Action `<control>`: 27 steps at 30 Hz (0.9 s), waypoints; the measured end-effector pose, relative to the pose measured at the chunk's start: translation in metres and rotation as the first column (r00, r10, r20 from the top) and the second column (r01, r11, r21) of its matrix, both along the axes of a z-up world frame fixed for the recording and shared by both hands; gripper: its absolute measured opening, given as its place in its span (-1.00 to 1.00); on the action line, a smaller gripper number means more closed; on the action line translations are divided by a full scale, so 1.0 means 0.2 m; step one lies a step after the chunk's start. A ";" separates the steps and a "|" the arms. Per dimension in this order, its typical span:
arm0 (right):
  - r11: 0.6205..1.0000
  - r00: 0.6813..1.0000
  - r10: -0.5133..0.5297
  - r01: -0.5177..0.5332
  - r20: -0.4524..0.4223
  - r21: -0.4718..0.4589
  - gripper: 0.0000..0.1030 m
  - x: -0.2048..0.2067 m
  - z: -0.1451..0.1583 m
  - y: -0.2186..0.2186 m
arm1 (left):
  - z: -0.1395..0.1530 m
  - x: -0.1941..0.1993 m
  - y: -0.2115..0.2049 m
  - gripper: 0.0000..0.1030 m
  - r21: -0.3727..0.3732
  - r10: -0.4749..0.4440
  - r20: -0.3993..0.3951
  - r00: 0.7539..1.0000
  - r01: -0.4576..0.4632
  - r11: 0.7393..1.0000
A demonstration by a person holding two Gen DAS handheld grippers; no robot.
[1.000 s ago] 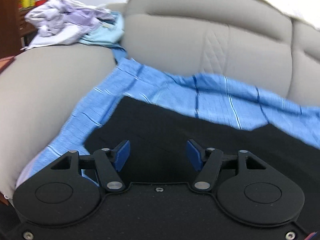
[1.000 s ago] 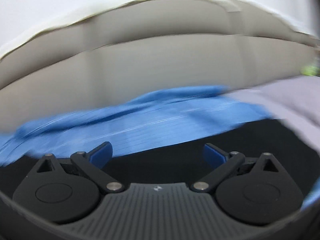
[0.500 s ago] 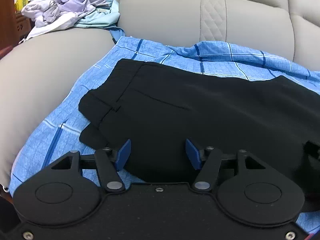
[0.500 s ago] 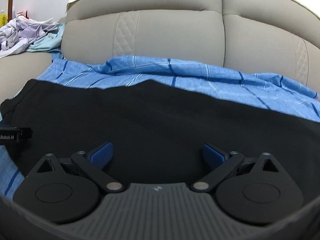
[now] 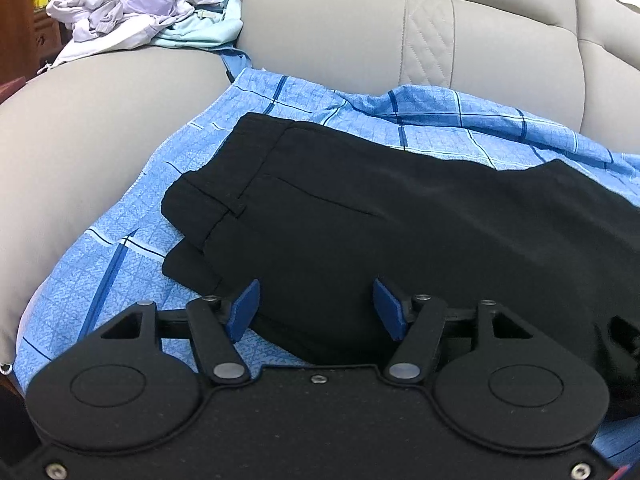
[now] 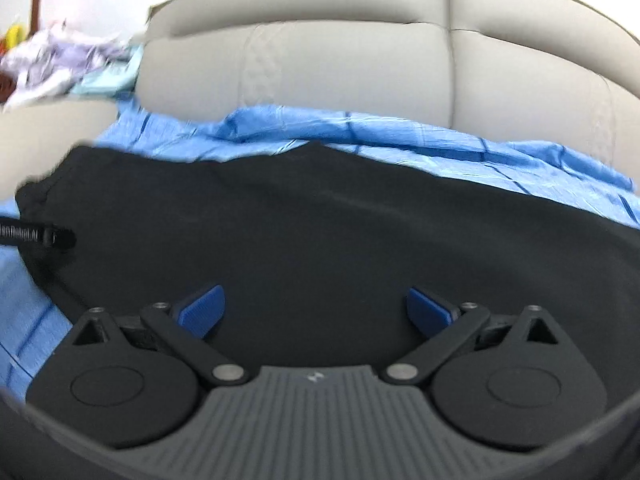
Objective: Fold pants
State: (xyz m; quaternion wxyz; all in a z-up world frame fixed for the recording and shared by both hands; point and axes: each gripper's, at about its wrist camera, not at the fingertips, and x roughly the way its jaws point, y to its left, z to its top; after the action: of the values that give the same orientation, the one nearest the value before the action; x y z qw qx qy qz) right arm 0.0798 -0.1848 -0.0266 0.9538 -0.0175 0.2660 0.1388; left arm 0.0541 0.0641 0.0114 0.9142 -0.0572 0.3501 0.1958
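Up close in the left wrist view, my left gripper (image 5: 316,304) was spread wide and held nothing, just by the waistband end of the black pants (image 5: 360,216) lying flat on the blue sheet (image 5: 120,264) on the sofa (image 5: 80,128). From the right wrist view, my right gripper (image 6: 316,310) was spread wide and held nothing too, over the middle of the pants (image 6: 320,220). I thought a good fold needed each gripper to pinch both layers at an edge and lift together.

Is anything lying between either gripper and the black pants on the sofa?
Nothing visible does. The left gripper and right gripper both sit with jaws open directly over the black pants, which lie uncovered on the blue checked sheet.
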 end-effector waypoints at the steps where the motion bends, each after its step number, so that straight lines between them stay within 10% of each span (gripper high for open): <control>1: 0.999 1.000 -0.022 0.022 0.004 0.027 1.00 0.00 0.02 -0.04 | 0.01 0.00 0.00 0.19 0.000 -0.001 0.003 1.000 0.001 1.000; 8: 0.920 0.938 -0.347 0.335 0.025 0.204 1.00 -0.03 0.13 -0.59 | 0.09 0.00 -0.10 0.21 0.018 -0.073 0.059 0.996 0.072 0.997; 20: 0.373 0.490 -0.853 0.813 -0.178 0.448 0.95 -0.25 0.00 -1.91 | 0.01 0.12 -0.24 0.21 0.008 -0.126 -0.020 0.992 0.127 0.992; 24: 0.280 0.465 -0.842 0.809 -0.272 0.516 0.88 -0.27 -0.11 -2.14 | -0.02 0.15 -0.22 0.24 0.013 -0.081 -0.040 0.996 0.082 0.997; 27: 0.291 0.481 -0.836 0.797 -0.265 0.529 0.88 -0.24 -0.14 -2.21 | -0.02 0.16 -0.22 0.25 0.026 -0.081 -0.050 0.995 0.082 0.996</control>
State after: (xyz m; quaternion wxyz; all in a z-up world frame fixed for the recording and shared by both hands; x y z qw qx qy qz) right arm 0.0314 -0.6277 -0.0543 0.8499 0.4125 0.1498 -0.2917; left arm 0.0869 0.0199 0.0070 0.9134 -0.0251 0.3715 0.1644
